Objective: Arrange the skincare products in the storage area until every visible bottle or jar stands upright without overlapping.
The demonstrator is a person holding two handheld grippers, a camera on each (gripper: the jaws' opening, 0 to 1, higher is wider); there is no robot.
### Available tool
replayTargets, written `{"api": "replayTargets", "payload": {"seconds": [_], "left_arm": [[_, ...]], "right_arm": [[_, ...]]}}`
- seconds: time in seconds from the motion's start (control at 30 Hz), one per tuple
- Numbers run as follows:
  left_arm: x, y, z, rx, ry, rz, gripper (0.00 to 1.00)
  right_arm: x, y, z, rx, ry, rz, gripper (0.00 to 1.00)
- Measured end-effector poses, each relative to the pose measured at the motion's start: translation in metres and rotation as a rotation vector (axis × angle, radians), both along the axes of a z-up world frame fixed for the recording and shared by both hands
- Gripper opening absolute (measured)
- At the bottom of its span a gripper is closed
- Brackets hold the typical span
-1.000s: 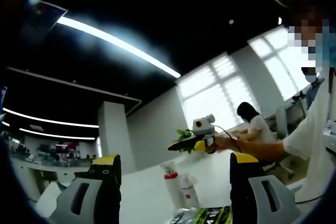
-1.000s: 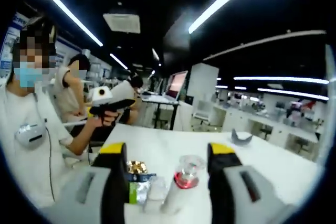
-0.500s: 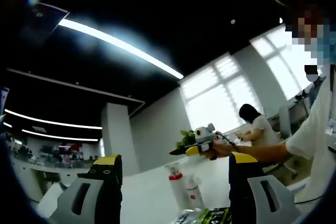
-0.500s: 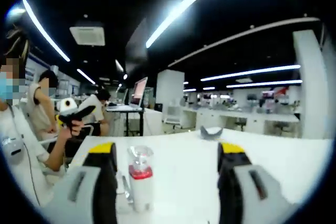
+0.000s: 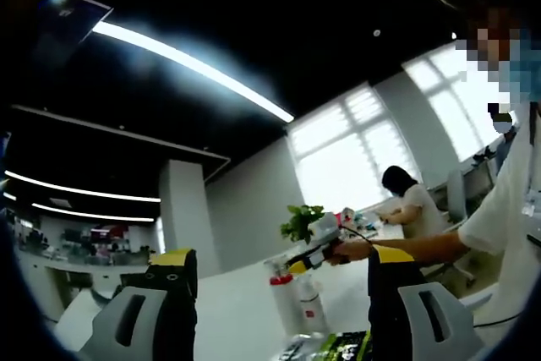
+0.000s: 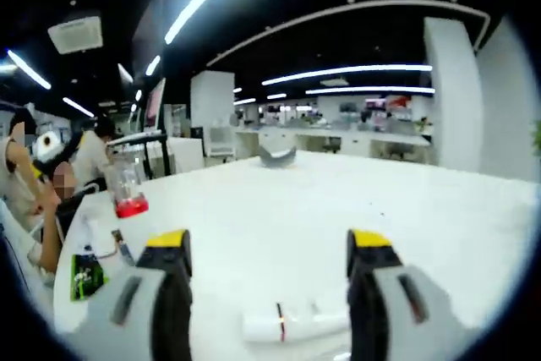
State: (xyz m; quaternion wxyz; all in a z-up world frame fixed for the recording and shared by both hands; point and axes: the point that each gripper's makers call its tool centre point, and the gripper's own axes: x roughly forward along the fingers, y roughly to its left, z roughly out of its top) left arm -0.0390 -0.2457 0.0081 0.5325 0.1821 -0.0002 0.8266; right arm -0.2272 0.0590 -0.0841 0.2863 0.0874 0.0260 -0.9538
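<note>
Right hand-held gripper (image 6: 266, 293) gapes above one fallen tube (image 6: 296, 324).

Smooth glossy white table (image 6: 355, 200), white plastic tube (image 6: 296, 324) lying on it, clear red-collared plastic bottle (image 6: 128, 188)

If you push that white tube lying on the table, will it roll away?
Probably a little. The white tube lies on its side on the smooth table, between the right gripper's open jaws. It looks rounded, so it may roll sideways. It seems small and likely light.

Both views skim low over the white table (image 6: 355, 200), facing opposite ways; both catch the red-collared bottle (image 5: 281, 298).
</note>
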Motion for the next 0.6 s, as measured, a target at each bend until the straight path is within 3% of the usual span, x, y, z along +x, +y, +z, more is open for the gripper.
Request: {"api": "replayTargets", "payload": {"seconds": [0.1,0.2,0.3,0.33,0.37,0.43,0.5,0.6], "left_arm": [[0.004,0.002,0.001,0.0,0.003,-0.008,0.84],[0.004,0.001,0.001,-0.006,0.01,-0.005,0.84],[0.004,0.0,0.002,-0.003,0.009,-0.004,0.84],[0.004,0.0,0.002,-0.003,0.01,-0.003,0.84],[0.004,0.0,0.002,-0.004,0.011,-0.002,0.84],[0.004,0.0,0.002,-0.005,0.013,-0.001,0.84],[0.005,0.0,0.003,-0.002,0.013,-0.004,0.84],[0.005,-0.001,0.002,-0.004,0.013,-0.004,0.84]], "right_arm": [[-0.003,0.011,-0.008,-0.029,0.021,-0.033,0.66],[-0.006,0.023,-0.02,-0.059,-0.002,-0.084,0.7],[-0.009,0.03,-0.033,-0.053,-0.04,-0.085,0.64],[-0.009,0.031,-0.034,-0.056,-0.05,-0.086,0.65],[0.006,0.017,-0.035,-0.059,-0.033,-0.078,0.66],[0.002,0.02,-0.028,-0.115,-0.025,-0.084,0.66],[0.001,0.021,-0.029,-0.113,-0.025,-0.097,0.63],[-0.001,0.029,-0.034,-0.026,-0.009,-0.158,0.6]]}}
